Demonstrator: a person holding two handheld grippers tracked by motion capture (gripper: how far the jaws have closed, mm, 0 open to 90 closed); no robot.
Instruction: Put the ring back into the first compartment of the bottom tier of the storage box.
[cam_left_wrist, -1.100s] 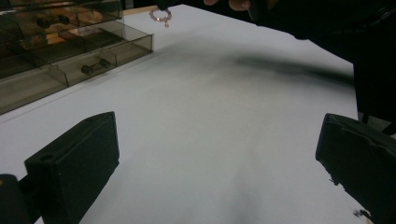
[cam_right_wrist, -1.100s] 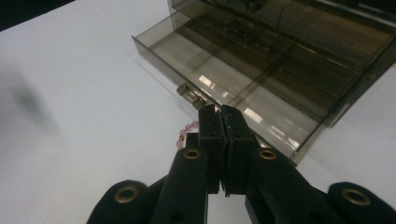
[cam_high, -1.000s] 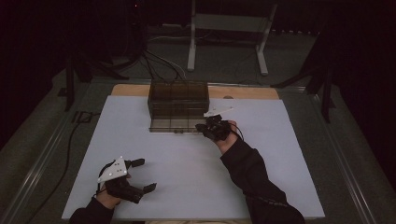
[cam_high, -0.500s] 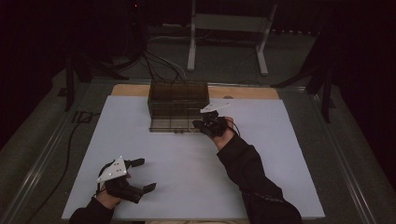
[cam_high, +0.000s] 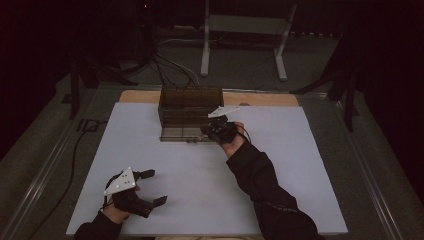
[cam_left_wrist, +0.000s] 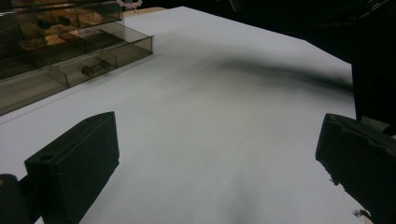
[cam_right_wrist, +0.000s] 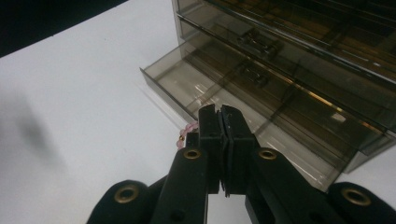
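Your right gripper (cam_right_wrist: 219, 114) has its jaws pressed together on a string of small pink beads (cam_right_wrist: 187, 133); a short run of pale pink, rounded beads with one tiny brass-coloured piece sticks out at the left of the jaw tips, and the rest is hidden between the pads. You hold it just above the open bottom drawer (cam_right_wrist: 261, 126) of a smoky, see-through plastic drawer box (cam_high: 190, 112). The drawer is pulled out toward you and split by thin walls into compartments; which compartment the beads hang over cannot be told. In the high view that gripper (cam_high: 212, 131) sits at the box's front right corner, at the far middle of the white table top (cam_high: 200, 185).

Your left gripper (cam_high: 150, 189) rests near the table's near left corner, well apart from the box, its jaws spread wide with nothing between them.

No brand, label or writing can be read on the box, the beads or the grippers.
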